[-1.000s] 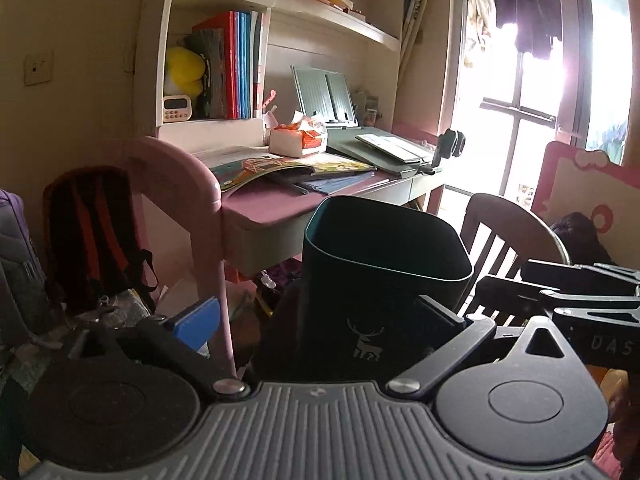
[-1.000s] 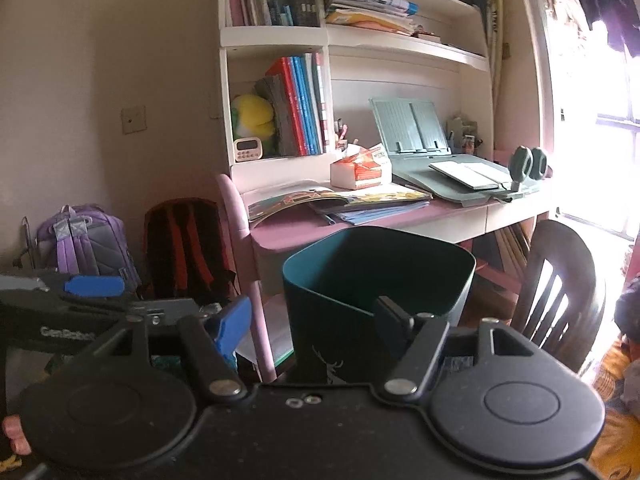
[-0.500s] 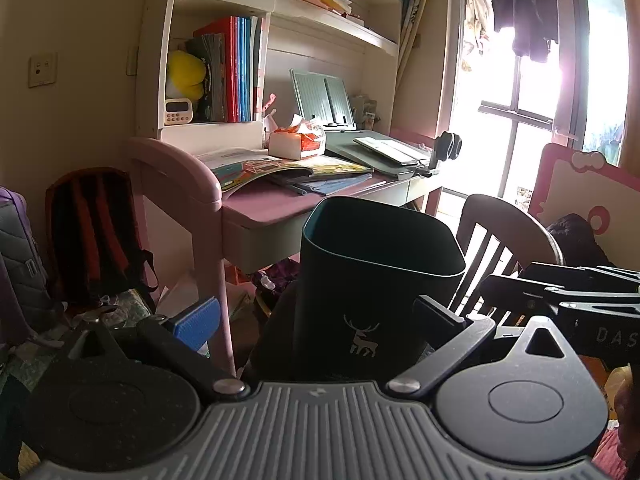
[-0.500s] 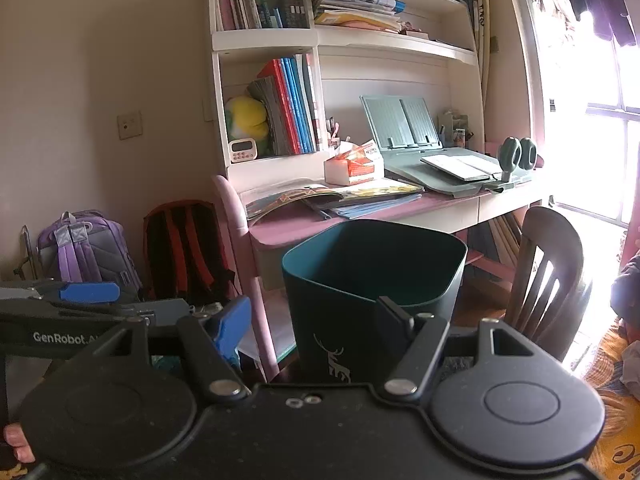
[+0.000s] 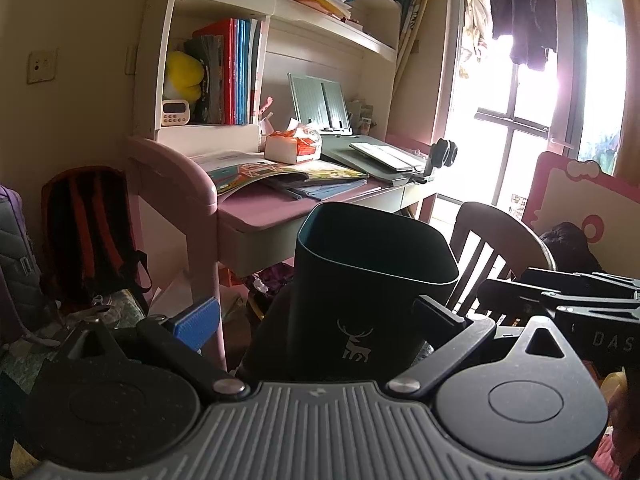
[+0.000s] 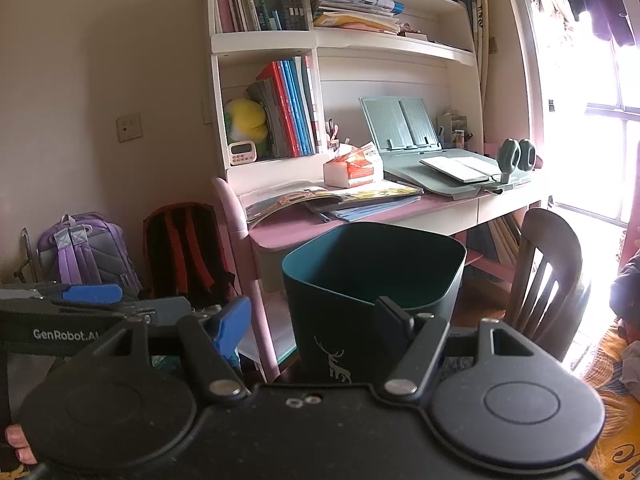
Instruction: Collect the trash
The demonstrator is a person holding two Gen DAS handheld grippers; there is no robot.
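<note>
A dark teal trash bin (image 5: 372,280) with a white deer mark stands in front of the pink desk, just ahead of both grippers; its base is hidden. My left gripper (image 5: 316,316) is open: the blue left pad (image 5: 196,322) is clear of the bin and the right finger (image 5: 436,314) overlaps its right edge. In the right wrist view the bin (image 6: 372,264) is empty. My right gripper (image 6: 312,322) is open too, blue pad (image 6: 232,326) well left of the bin, right finger (image 6: 394,318) in front of its near wall. Neither holds anything.
The desk (image 6: 280,236) carries open books, a tissue box (image 6: 352,168) and a grey book stand. A wooden chair (image 6: 548,280) stands right of the bin. Two backpacks (image 6: 188,248) lean on the wall at the left. Clutter (image 5: 264,280) lies under the desk.
In the right wrist view the bin has drawn slightly closer and its deer mark has come into sight. In the left wrist view the bin has slid slightly left. Both grippers kept their opening.
</note>
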